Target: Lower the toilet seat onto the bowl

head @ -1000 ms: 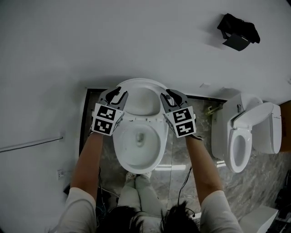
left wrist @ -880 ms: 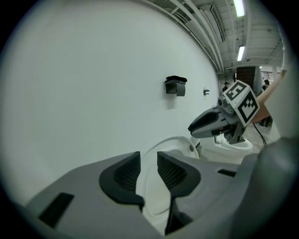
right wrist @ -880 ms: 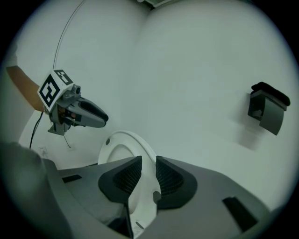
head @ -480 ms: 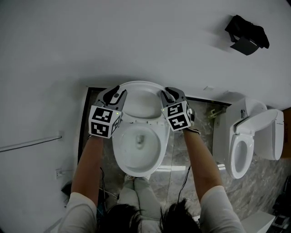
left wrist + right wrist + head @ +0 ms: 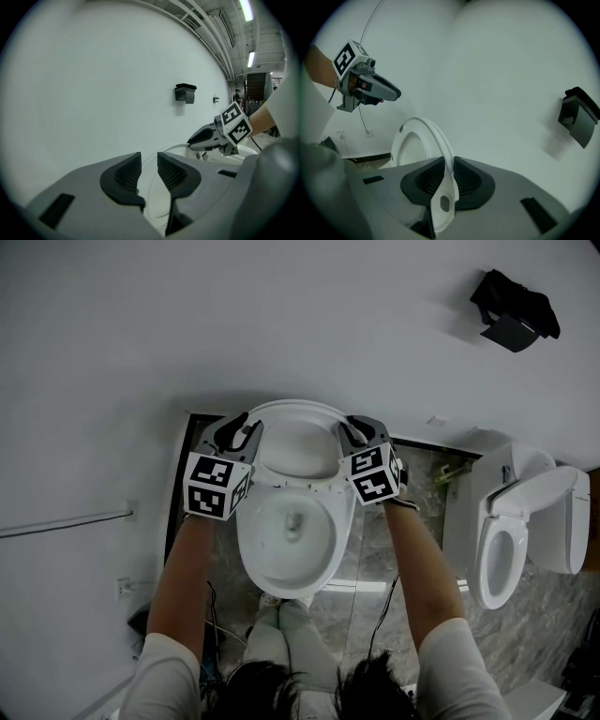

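The white toilet seat [image 5: 294, 410] stands raised against the wall above the open bowl [image 5: 292, 538]. My right gripper [image 5: 349, 433] is at the seat's right edge; in the right gripper view the seat's rim [image 5: 423, 127] runs between the pads of that gripper [image 5: 446, 176], which are closing and touch it on both sides. My left gripper [image 5: 246, 428] is at the seat's left edge. Its jaws [image 5: 149, 171] are closing slightly but still stand apart, gripping nothing; the seat's rim [image 5: 172, 146] shows beyond the gap. Each gripper view shows the other gripper, the right one [image 5: 201, 137] and the left one [image 5: 393, 93].
A second toilet [image 5: 511, 540] stands to the right on the marbled floor [image 5: 375, 549]. A black holder [image 5: 514, 320] hangs on the wall at the upper right. A thin rail [image 5: 66, 524] runs along the wall at the left. The person's legs [image 5: 286, 634] are below the bowl.
The right gripper has moved in to the seat's right edge and its jaws have narrowed onto the rim. The left gripper has shifted only slightly. The seat still stands raised.
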Action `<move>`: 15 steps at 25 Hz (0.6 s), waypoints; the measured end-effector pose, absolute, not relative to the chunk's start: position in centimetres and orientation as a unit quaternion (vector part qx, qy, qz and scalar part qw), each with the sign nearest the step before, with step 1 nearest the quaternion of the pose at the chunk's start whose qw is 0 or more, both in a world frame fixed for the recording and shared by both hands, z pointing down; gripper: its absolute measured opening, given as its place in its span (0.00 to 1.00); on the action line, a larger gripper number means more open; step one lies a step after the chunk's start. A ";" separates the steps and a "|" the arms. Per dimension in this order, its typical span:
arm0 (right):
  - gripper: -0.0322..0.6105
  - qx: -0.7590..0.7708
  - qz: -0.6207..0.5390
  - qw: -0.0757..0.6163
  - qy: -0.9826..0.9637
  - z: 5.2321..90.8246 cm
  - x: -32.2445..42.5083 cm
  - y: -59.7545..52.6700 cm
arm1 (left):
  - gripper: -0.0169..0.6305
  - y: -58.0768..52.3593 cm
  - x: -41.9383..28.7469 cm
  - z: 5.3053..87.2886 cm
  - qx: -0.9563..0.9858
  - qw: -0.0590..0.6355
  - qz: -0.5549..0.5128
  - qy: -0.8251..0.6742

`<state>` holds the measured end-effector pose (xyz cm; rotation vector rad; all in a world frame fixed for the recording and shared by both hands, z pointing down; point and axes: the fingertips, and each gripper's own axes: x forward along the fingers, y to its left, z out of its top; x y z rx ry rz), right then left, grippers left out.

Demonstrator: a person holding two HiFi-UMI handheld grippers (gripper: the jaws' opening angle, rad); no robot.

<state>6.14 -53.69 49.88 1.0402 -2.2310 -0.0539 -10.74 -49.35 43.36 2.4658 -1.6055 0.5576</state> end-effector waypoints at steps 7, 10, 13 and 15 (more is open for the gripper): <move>0.18 0.390 -0.016 0.331 -0.859 49.5 6.2 -51.8 | 0.20 -47.5 -10.9 42.5 0.823 0.072 0.180 -0.533; 0.18 0.384 -0.004 0.324 -0.864 49.2 6.2 -50.9 | 0.19 -46.8 -11.1 41.9 0.825 0.070 0.174 -0.533; 0.19 0.374 0.004 0.314 -0.873 49.0 6.1 -49.9 | 0.19 -46.2 -11.3 41.7 0.828 0.069 0.168 -0.530; 0.19 0.369 -0.001 0.318 -0.873 49.0 6.0 -49.1 | 0.19 -45.8 -11.5 41.7 0.829 0.069 0.165 -0.530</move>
